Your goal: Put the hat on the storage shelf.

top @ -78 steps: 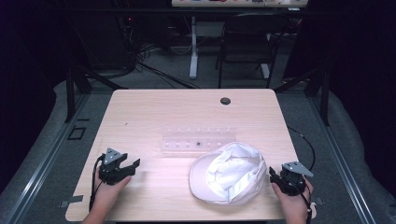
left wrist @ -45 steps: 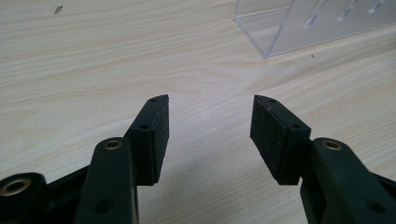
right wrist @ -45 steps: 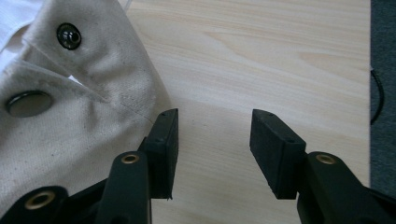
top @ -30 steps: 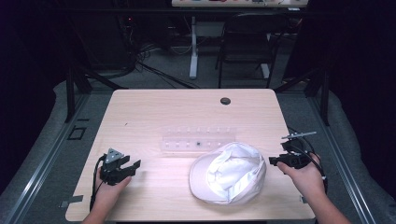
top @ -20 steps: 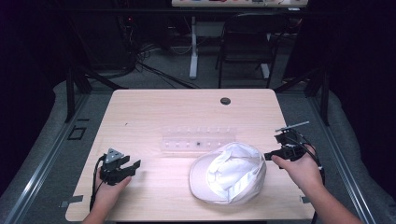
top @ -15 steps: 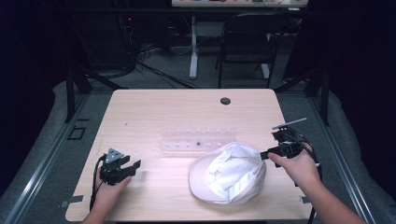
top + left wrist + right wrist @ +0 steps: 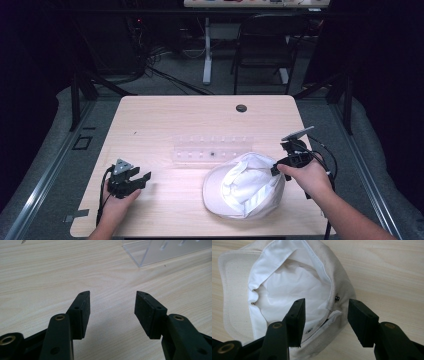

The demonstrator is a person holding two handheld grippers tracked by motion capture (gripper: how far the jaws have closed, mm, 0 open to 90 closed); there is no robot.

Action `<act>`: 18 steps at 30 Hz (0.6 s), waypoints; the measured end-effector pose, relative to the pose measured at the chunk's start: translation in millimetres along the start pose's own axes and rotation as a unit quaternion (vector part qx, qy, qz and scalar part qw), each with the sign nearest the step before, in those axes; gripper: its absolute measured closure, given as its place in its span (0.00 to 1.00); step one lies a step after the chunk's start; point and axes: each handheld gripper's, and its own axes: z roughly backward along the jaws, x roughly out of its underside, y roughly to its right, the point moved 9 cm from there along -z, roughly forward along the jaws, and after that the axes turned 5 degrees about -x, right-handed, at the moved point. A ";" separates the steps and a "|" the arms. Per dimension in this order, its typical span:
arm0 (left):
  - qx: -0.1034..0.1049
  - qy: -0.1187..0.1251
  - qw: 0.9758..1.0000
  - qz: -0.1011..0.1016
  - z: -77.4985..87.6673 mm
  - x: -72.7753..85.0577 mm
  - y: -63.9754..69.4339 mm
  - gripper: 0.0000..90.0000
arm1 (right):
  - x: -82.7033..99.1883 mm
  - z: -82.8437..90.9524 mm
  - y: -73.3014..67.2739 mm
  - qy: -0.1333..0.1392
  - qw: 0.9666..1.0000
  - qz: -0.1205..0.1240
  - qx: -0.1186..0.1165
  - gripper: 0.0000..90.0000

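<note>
One white cap lies upside down, lining showing; right tool, jaws just opening wide, straddles its rear rim, gripping nothing

A cap lies upside down on the table, toward its near right part, with an acrylic rack just behind it — the two close together. The right gripper sits at the cap's right edge, its jaws astride the rim; the left gripper rests well apart at the near left. A grommet hole lies at the far edge.
</note>
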 end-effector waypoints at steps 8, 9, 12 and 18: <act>-0.001 -0.002 1.000 -0.001 -0.4 0.3 -0.2 0.52 | 3.6 -11.5 -0.8 -0.023 1.000 -0.011 -0.005 0.58; 0.000 -0.001 1.000 0.000 -0.5 0.2 0.1 0.52 | 5.1 -13.6 -1.2 -0.028 0.999 -0.017 0.006 0.61; 0.000 -0.002 1.000 0.000 -0.3 0.2 0.4 0.52 | 5.9 -15.5 -1.4 -0.032 0.999 -0.016 0.009 0.65; 0.000 -0.002 1.000 0.001 -0.6 0.3 0.7 0.52 | 8.1 -17.7 -1.4 -0.053 0.998 -0.035 0.010 0.65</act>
